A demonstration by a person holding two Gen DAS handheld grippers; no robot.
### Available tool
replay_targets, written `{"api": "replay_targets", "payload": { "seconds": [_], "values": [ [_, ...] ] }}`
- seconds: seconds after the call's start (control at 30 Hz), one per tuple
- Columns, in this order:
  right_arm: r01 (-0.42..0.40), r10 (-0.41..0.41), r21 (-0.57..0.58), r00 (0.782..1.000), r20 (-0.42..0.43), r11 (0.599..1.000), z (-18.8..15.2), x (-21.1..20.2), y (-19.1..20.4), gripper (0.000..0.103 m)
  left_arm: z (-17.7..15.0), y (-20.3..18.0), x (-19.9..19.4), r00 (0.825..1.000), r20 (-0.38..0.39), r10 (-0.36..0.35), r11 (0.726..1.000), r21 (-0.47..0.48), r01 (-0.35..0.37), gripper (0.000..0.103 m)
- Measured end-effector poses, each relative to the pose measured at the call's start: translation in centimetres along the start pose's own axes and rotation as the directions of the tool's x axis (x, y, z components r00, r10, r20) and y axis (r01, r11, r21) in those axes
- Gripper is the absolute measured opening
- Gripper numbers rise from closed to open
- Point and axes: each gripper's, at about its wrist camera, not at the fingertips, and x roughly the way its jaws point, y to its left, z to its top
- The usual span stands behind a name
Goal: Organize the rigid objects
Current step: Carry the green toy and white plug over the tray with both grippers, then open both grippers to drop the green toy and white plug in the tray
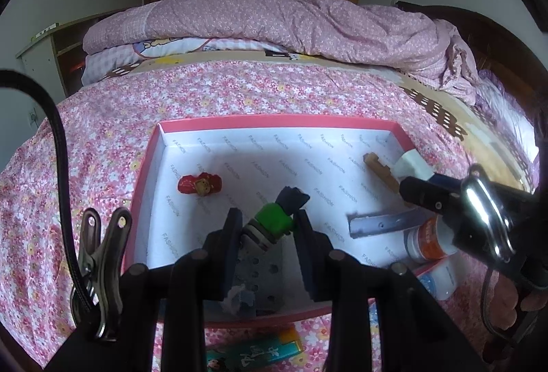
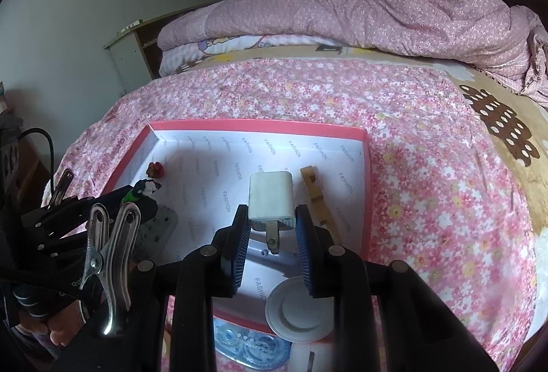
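Both grippers hang over the pink-rimmed box (image 1: 144, 173) on the flowered bedspread (image 1: 102, 139). The left gripper (image 1: 269, 228) pinches a toy figure (image 1: 274, 223) with a green body above the box's near middle, over a perforated metal plate (image 1: 263, 272). The right gripper (image 2: 272, 225) pinches a white charger plug (image 2: 270, 199) above the box's near right part, just left of a wooden piece (image 2: 316, 197). To place each well, I judge it best to lower onto bare lining, clear of the red figurine (image 1: 200, 184) and metal strip (image 1: 380, 224), then spread the fingers only once the object rests.
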Motion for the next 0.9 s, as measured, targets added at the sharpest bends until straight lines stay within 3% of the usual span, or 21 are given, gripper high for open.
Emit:
{"api": "replay_targets", "payload": {
  "seconds": [0.43, 0.6, 0.7, 0.9],
  "values": [
    [0.012, -0.012, -0.014, 1.000, 0.008, 1.000, 0.4, 0.1, 0.5, 0.027, 0.6, 0.5, -0.3, 0.999, 0.011, 0.032, 0.999, -0.009, -0.032, 0.032],
    [0.012, -0.012, 0.014, 0.999, 0.037, 1.000, 1.0, 0.1, 0.4, 0.028, 0.8, 0.2, -0.9, 1.000, -0.002, 0.010, 1.000, 0.025, -0.010, 0.047],
    [0.029, -0.031, 0.043, 0.998, 0.047, 0.999, 1.8, 0.2, 0.5, 0.037, 1.1, 0.0, -1.8, 1.000, 0.009, 0.003, 0.998, 0.064, -0.004, 0.055],
    [0.037, -0.036, -0.019, 0.999, 0.032, 0.999, 1.8, -0.1, 1.5, 0.043, 1.5, 0.2, -1.8, 1.000, 0.009, 0.005, 0.998, 0.057, -0.006, 0.057]
  ]
}}
